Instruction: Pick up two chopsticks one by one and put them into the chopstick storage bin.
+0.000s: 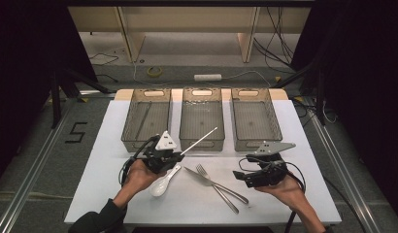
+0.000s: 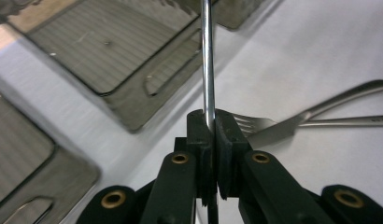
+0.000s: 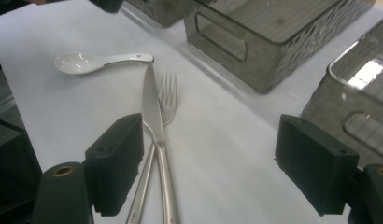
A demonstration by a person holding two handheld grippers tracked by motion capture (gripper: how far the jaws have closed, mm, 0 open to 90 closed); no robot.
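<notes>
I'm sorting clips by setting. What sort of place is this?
Probably a lab or recording rig, not a kitchen: black curtains flank the table, loose cables trail over the floor, and a marker "5" is taped there.

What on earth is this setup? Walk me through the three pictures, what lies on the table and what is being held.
A person holds a hand-operated clamp in each hand. One camera looks down from above; the others ride on each clamp, looking along its black jaws. The left gripper is shut on a thin metal rod. The right gripper is open, with nothing held. On the white table stand three grey bins, and in front of them lie a white spoon, a knife and a fork, crossed.
</notes>
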